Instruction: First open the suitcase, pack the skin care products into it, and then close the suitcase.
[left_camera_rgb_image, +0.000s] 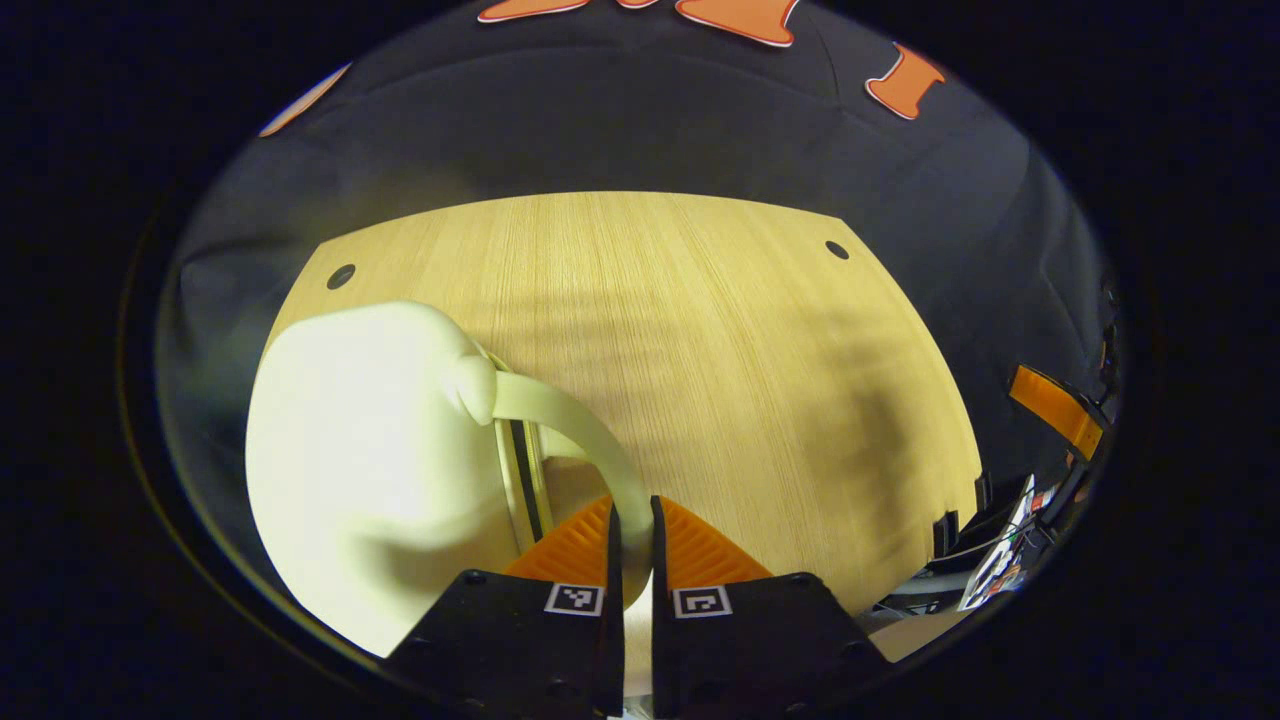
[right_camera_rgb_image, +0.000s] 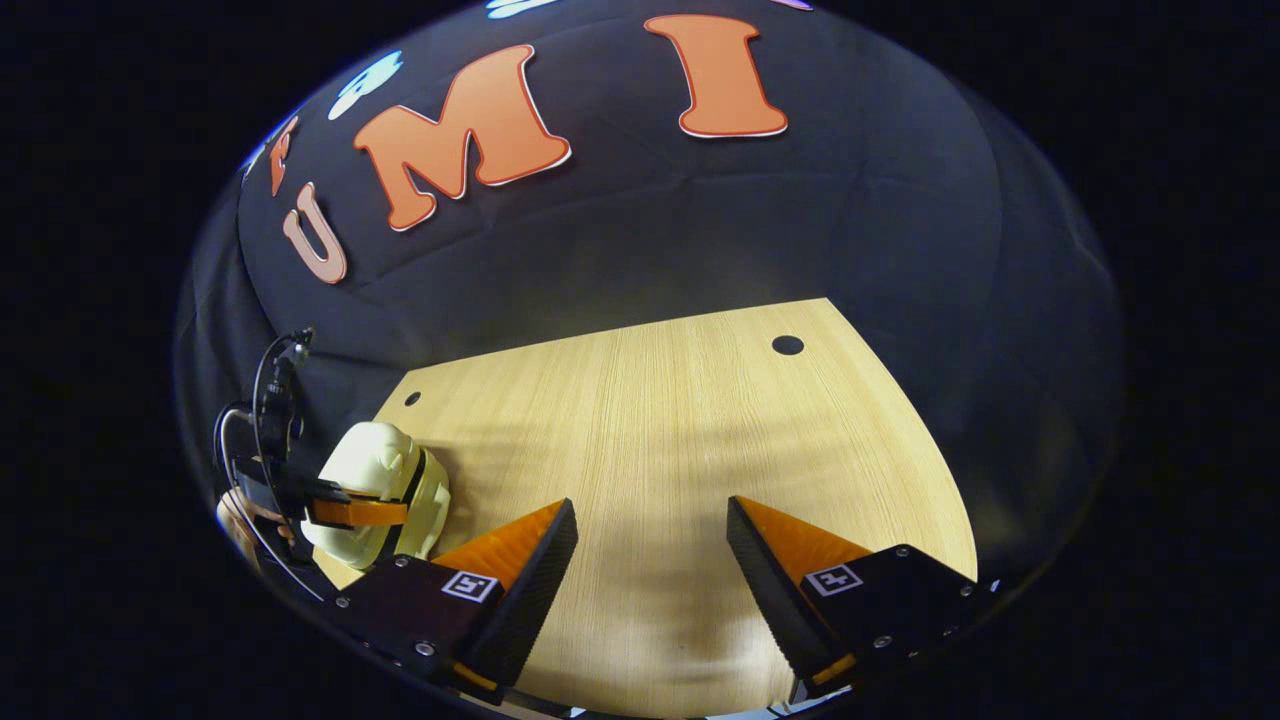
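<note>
The left gripper has its jaws clamped on the cream suitcase's handle, steadying it upright on the table; the right gripper waits alongside, jaws wide and empty.

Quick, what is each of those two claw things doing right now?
Left gripper: closed on the cream suitcase's handle.
Right gripper: open, holding nothing, above the wooden table.

Smooth, seemingly plastic suitcase, wood-grain table
</note>
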